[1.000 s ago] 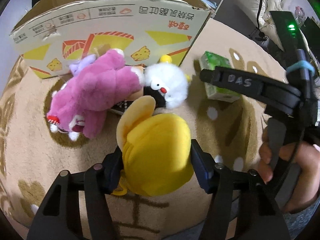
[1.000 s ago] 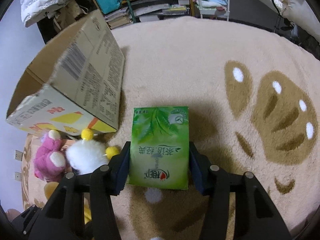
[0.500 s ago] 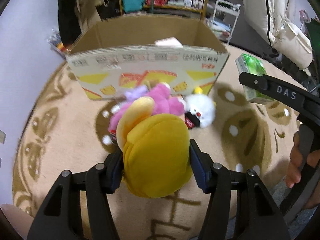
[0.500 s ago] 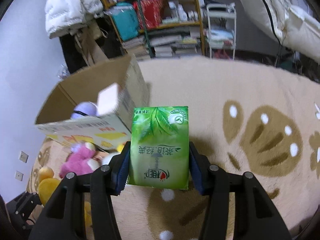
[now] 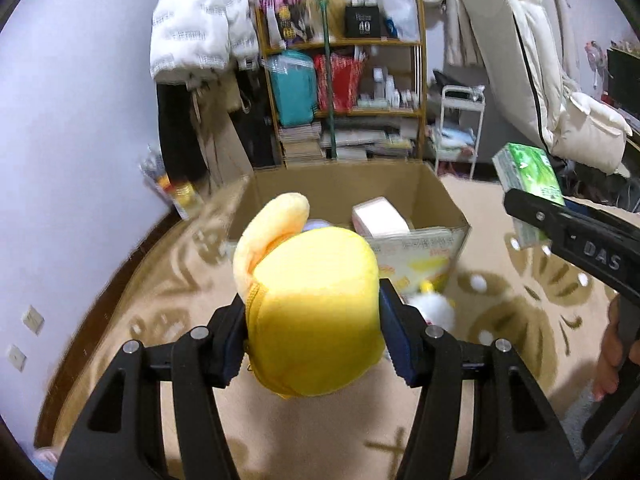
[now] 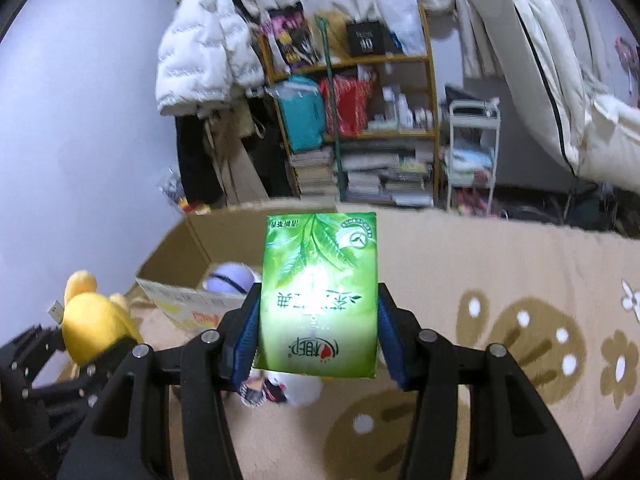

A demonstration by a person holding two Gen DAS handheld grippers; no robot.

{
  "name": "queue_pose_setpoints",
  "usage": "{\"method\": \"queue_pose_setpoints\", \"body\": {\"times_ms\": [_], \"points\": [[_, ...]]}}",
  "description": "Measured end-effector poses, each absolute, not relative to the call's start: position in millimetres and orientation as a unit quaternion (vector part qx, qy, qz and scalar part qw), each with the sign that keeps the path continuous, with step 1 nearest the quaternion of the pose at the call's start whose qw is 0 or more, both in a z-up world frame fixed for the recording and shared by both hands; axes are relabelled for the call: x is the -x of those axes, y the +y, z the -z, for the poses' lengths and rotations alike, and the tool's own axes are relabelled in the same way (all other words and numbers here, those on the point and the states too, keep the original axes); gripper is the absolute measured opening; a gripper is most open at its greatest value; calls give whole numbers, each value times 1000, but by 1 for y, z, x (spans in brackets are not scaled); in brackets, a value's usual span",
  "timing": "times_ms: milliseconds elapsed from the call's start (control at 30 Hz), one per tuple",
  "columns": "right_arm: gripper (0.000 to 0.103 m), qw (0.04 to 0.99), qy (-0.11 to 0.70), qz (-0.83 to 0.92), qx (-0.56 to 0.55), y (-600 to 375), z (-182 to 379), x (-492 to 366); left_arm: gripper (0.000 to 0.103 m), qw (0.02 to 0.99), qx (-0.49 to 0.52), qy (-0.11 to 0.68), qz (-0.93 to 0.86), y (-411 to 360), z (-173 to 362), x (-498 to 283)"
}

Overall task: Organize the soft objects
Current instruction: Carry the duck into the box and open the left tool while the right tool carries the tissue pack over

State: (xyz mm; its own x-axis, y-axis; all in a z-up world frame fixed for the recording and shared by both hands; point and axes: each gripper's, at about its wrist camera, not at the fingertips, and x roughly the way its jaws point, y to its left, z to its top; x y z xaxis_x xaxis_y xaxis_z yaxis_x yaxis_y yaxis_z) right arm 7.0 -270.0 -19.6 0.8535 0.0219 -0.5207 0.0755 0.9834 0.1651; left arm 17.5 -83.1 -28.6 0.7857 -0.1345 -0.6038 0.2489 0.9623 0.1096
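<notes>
Two tongs loaded | left tongs (image 5: 314, 344) clamp yellow plush (image 5: 312, 312) | right tongs (image 6: 318, 336) clamp green pack (image 6: 319, 296), lengthwise forward

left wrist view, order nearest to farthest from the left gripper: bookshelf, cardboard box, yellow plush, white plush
1. Yellow plush, clamped in the left gripper.
2. White plush, on the rug just ahead and right.
3. Cardboard box, open, straight ahead beyond the plush.
4. Bookshelf, against the far wall behind the box.
</notes>
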Motion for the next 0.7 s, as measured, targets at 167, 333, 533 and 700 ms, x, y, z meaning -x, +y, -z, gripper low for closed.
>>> {"method": "queue_pose_setpoints", "body": {"times_ms": [167,333,533,700], "points": [[56,967,245,17,-69,-261,3,-7,58,951,-103,284,70,-70,18,-30],[56,975,213,23,-56,-254,-11,-12,58,958,-95,264,54,-55,9,-42],[56,983,182,29,-23,-241,-23,-24,58,967,-102,228,40,-49,-2,-56],[56,983,177,40,-6,-234,-23,-40,58,972,-99,208,40,-49,-9,-68]]}}
